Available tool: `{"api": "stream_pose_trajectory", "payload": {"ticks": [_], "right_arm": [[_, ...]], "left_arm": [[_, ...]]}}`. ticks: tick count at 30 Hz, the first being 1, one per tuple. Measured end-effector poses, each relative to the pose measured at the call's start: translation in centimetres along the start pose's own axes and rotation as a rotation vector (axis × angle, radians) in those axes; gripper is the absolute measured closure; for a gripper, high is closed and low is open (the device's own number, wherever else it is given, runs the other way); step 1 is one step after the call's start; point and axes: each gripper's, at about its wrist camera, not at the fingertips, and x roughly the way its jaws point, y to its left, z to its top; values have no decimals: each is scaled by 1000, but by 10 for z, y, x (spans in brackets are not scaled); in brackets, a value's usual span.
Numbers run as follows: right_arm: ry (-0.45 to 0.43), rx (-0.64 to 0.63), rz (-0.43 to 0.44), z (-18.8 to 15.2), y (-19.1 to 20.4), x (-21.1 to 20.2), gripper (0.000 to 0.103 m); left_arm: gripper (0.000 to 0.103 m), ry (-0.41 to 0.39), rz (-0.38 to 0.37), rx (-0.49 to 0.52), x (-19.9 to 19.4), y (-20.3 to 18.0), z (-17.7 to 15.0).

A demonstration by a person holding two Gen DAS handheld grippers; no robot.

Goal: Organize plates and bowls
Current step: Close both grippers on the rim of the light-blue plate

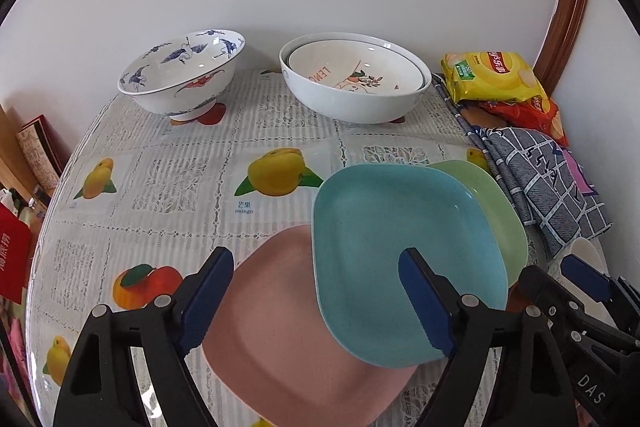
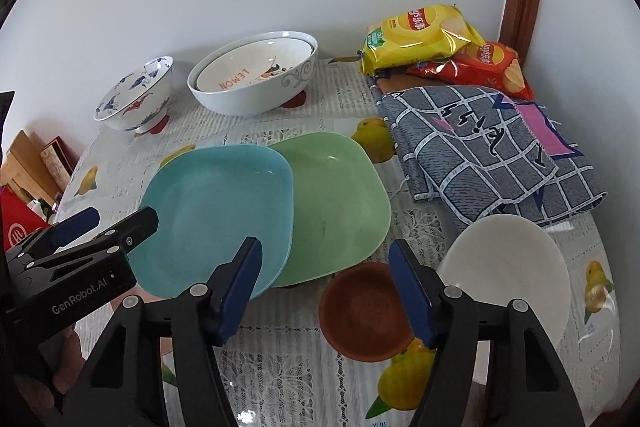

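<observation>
Three square plates overlap on the table: a pink plate (image 1: 276, 339) lowest, a blue plate (image 1: 392, 239) (image 2: 216, 211) on its edge, and a green plate (image 1: 496, 211) (image 2: 340, 203) partly under the blue one. My left gripper (image 1: 320, 303) (image 2: 120, 223) hovers open over the pink and blue plates and touches neither. A small brown dish (image 2: 364, 311) lies below my right gripper (image 2: 326, 293) (image 1: 560, 279), which is open with its pads off it. A white round plate (image 2: 508, 267) lies to its right.
A blue-patterned bowl (image 1: 184, 75) (image 2: 136, 99) and two nested white bowls (image 1: 356, 83) (image 2: 256, 79) stand by the wall. Chip bags (image 2: 424, 35) and a folded checked cloth (image 2: 480, 147) fill the back right. The table edge (image 1: 52, 211) curves on the left.
</observation>
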Motion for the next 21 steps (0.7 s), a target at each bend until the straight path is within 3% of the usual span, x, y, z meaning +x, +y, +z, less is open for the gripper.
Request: {"api": "stream_pose_trajectory", "payload": {"ticks": [18,21], "right_arm": [[55,-7,46,4,6,43,54],[71,-3,55,5,8,49,64]], "left_arm": [[47,43,-70,6,43,-4,9],[56,57,-76,17,47,-6,7]]}}
